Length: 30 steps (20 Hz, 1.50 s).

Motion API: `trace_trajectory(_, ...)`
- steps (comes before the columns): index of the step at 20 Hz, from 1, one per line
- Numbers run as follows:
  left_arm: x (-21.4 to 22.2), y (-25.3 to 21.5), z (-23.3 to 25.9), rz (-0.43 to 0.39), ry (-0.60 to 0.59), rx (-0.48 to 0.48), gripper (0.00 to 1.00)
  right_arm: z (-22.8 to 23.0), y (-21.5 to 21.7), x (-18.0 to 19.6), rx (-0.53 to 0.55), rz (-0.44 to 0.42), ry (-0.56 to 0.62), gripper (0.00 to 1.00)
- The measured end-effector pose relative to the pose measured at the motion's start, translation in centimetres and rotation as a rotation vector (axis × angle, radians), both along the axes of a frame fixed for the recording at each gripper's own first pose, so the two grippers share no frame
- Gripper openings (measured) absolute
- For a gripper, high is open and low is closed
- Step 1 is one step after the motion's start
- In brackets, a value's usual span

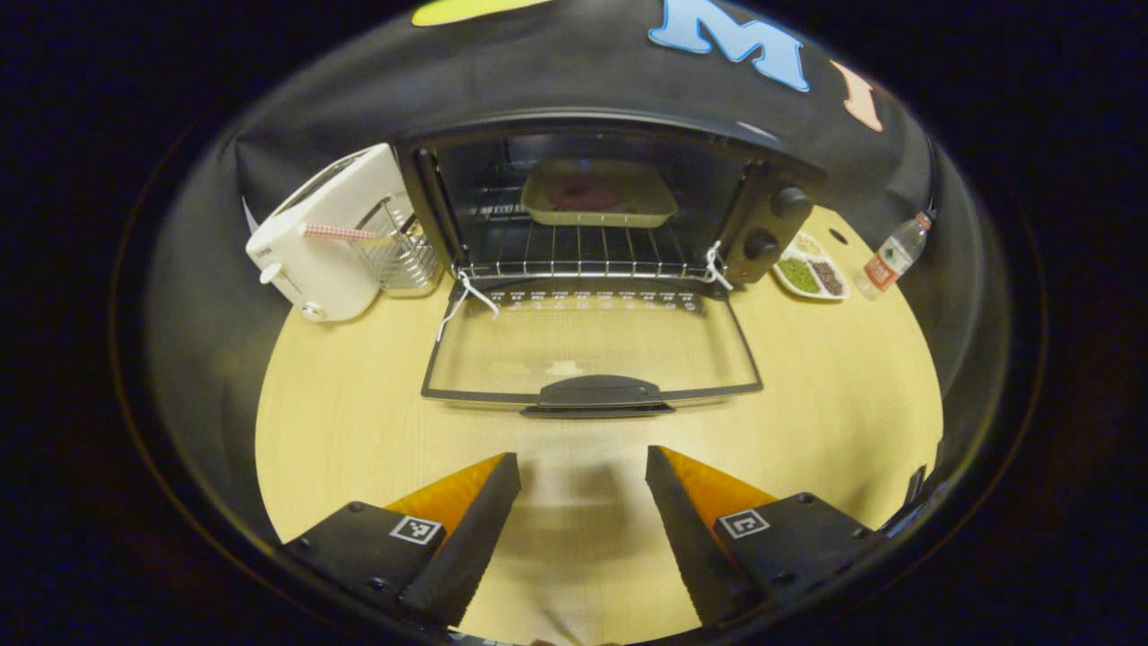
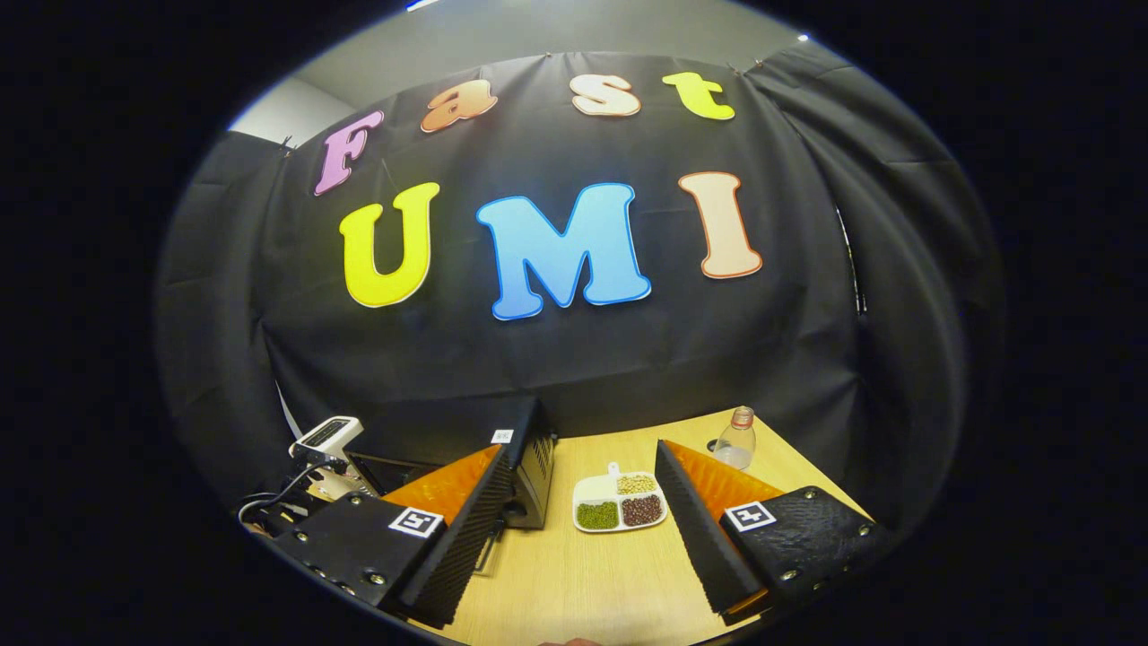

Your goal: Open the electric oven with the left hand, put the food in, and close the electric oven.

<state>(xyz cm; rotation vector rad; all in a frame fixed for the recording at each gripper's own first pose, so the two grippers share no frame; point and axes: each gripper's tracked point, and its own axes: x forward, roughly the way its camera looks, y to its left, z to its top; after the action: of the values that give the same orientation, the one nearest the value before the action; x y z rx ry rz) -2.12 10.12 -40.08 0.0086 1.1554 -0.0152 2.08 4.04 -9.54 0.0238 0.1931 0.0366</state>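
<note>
The black electric oven (image 1: 762, 224) stands at the back of the wooden table with its glass door (image 1: 592, 350) folded down flat. Inside, on the wire rack, sits a pale tray (image 1: 599, 208) holding a dark round piece of food (image 1: 587, 193). My left gripper (image 1: 583, 467) is open with nothing between its fingers, a little in front of the door's handle (image 1: 598, 395) and apart from it. My right gripper (image 2: 583, 489) is open too, held higher and off to the oven's right, whose side (image 2: 535, 467) shows past its left finger.
A white toaster (image 1: 327, 238) and a wire basket (image 1: 404, 256) stand left of the oven. To its right lie a white divided dish of beans (image 1: 810, 269) (image 2: 621, 504) and a plastic bottle (image 1: 892, 256) (image 2: 735, 440). Bare tabletop (image 1: 341, 431) stretches before the door.
</note>
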Motion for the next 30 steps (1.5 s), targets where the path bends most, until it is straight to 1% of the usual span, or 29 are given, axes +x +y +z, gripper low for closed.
trace_trajectory(1,0.3,0.0,-0.8,0.001,0.022,-0.006,1.0,-0.1,-0.3,0.0,-0.015,-0.003,-0.001,0.99)
trace_trajectory(2,0.7,0.0,-1.2,0.0,0.031,-0.011,1.0,-0.1,-0.4,-0.1,-0.025,-0.005,0.003,0.99)
trace_trajectory(3,0.9,-0.3,-1.9,-0.005,0.051,-0.023,0.96,-0.3,-0.6,-0.2,-0.03,-0.006,0.011,0.98)
trace_trajectory(4,0.9,-0.6,-2.6,-0.01,0.075,-0.038,1.0,-0.4,-0.8,-0.1,-0.033,-0.009,0.02,0.98)
trace_trajectory(5,1.0,-0.7,-3.1,-0.014,0.089,-0.04,0.96,-0.5,-1.0,0.0,-0.033,-0.014,0.027,0.98)
trace_trajectory(6,1.3,-0.7,-3.5,-0.021,0.097,-0.031,1.0,-0.6,-1.1,0.1,-0.033,-0.022,0.032,0.98)
trace_trajectory(7,1.5,-0.8,-3.8,-0.027,0.104,-0.031,0.96,-0.6,-1.3,0.2,-0.035,-0.032,0.033,0.98)
trace_trajectory(9,1.8,-1.1,-4.6,-0.028,0.121,-0.036,1.0,-0.6,-1.8,0.4,-0.036,-0.046,0.033,0.98)
trace_trajectory(11,2.2,-0.9,-5.2,-0.027,0.133,-0.029,1.0,-0.8,-2.1,0.4,-0.032,-0.057,0.038,0.98)
trace_trajectory(12,2.7,-0.8,-5.2,-0.032,0.13,-0.02,0.96,-0.8,-2.2,0.4,-0.031,-0.064,0.04,0.98)
trace_trajectory(13,2.5,-0.8,-5.3,-0.05,0.145,-0.014,1.0,-0.9,-2.4,0.3,-0.027,-0.069,0.042,0.98)
trace_trajectory(14,2.7,-0.8,-5.3,-0.057,0.148,-0.008,1.0,-0.9,-2.4,0.3,-0.022,-0.075,0.045,0.98)
trace_trajectory(15,2.6,-0.8,-5.4,-0.057,0.153,-0.01,0.96,-1.1,-2.4,0.3,-0.015,-0.077,0.049,0.98)
trace_trajectory(18,2.5,-0.8,-4.9,-0.05,0.142,-0.016,0.96,-1.3,-2.2,0.2,-0.013,-0.08,0.053,0.98)
trace_trajectory(24,2.2,-0.8,-2.0,-0.061,0.049,-0.001,0.96,-1.1,-0.8,0.2,-0.013,-0.055,0.048,0.98)
trace_trajectory(25,2.1,-0.9,-1.6,-0.06,0.035,0.002,1.0,-1.0,-0.8,0.1,-0.005,-0.056,0.045,0.98)
trace_trajectory(26,2.2,-0.9,-1.1,-0.061,0.021,0.006,0.96,-0.7,-0.5,0.1,-0.001,-0.055,0.037,0.98)
trace_trajectory(28,2.3,-0.9,-0.4,-0.064,-0.006,0.021,0.96,0.1,-0.2,-0.3,-0.006,-0.043,0.025,0.98)
trace_trajectory(30,2.4,-0.9,0.3,-0.064,-0.024,0.028,0.96,-0.3,0.4,-0.3,-0.014,-0.029,0.021,0.98)
